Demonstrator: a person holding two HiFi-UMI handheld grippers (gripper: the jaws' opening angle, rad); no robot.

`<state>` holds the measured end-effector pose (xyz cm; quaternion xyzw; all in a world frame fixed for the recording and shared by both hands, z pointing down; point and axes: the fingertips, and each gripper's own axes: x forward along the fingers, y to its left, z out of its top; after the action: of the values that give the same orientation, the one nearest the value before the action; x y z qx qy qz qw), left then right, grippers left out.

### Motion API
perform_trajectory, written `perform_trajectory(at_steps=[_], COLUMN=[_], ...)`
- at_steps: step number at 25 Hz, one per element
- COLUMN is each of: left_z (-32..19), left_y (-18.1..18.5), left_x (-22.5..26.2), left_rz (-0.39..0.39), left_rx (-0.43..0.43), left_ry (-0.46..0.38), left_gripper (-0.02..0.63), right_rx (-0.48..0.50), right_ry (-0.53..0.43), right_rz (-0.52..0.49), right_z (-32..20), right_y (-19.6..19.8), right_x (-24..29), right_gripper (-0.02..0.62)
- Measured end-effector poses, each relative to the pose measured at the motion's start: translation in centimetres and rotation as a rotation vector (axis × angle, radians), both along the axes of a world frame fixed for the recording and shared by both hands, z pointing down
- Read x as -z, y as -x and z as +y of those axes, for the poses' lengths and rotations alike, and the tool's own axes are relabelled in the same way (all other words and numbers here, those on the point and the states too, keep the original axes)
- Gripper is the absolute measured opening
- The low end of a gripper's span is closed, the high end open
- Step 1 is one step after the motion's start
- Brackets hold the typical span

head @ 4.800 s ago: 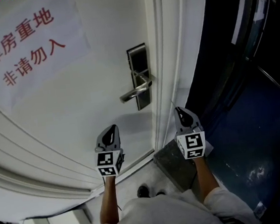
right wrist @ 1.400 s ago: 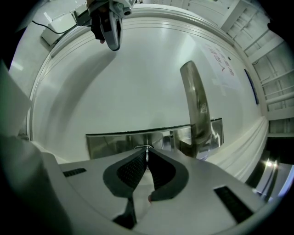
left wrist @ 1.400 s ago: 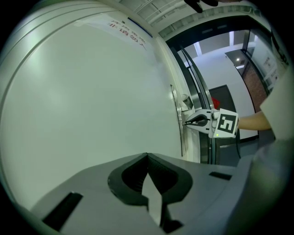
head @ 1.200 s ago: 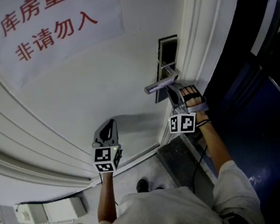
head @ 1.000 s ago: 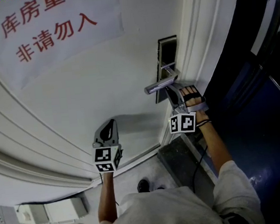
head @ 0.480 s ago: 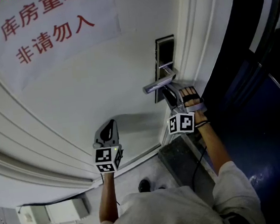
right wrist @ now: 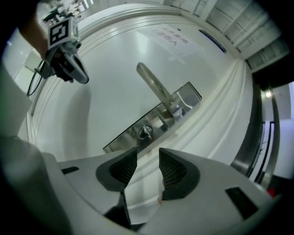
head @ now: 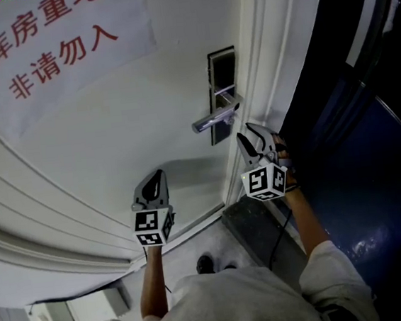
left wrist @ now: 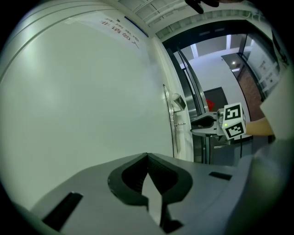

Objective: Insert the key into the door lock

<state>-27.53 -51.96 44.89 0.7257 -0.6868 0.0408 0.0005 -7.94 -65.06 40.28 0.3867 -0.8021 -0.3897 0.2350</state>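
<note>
A steel lock plate (head: 217, 97) with a lever handle (head: 212, 120) sits at the white door's right edge. In the right gripper view a small key (right wrist: 146, 132) sticks out of the keyhole below the handle (right wrist: 154, 85). My right gripper (head: 249, 137) hangs just short of the plate's lower end. Its jaws have just been opening, and they stand open (right wrist: 148, 156) with nothing between them. My left gripper (head: 158, 176) is farther left, level, facing bare door. Its jaw tips meet (left wrist: 147, 158), shut on nothing.
A paper sign with red characters (head: 53, 50) is taped on the door at upper left. The white door frame (head: 268, 56) borders a dark glass area at the right. A dark floor mat (head: 254, 229) lies below the right hand.
My right gripper has let go at the lock, opened, rolled and drawn back from the plate. The key stays in the keyhole. My left gripper has not moved.
</note>
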Motion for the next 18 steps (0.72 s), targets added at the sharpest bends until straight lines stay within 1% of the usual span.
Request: perform_trajectory(at_steps=[3,5,8,11,15,18], left_z=[-0.6,-1.0,-1.7,-2.2,-2.9,-3.4], left_y=[-1.0,-1.6,-2.5,-3.4,-4.3,-5.0], left_x=[0.0,0.0,-0.1,-0.2,-0.3,-0.5], left_rz=[0.001,0.000,0.000,0.003,0.009,0.013], left_rx=[-0.028,-0.045,-0.071,-0.093,-0.112,-0.130], left_ry=[0.003,0.004,0.005,0.007,0.005,0.009], left_gripper=[0.017,0.017,0.017,0.017,0.017,0.017], right_rx=[-0.035,-0.054,-0.098,-0.145,-0.202,-0.242], right_ry=[0.132,0.220,0.312,0.352,0.370,0.387], right_rz=[-0.137,-0.258,-0.416,-0.499,-0.568,-0.642], right_z=[-0.2,-0.2,0.2,0.9,2.0,2.9], right_y=[-2.6,-4.4,-7.4,-9.8,-12.6,-14.7], right_x=[-0.4,-0.6,-0.6,-1.2,-2.6,-3.2], right_gripper=[0.153,0.128,0.099,0.074,0.038,0.023])
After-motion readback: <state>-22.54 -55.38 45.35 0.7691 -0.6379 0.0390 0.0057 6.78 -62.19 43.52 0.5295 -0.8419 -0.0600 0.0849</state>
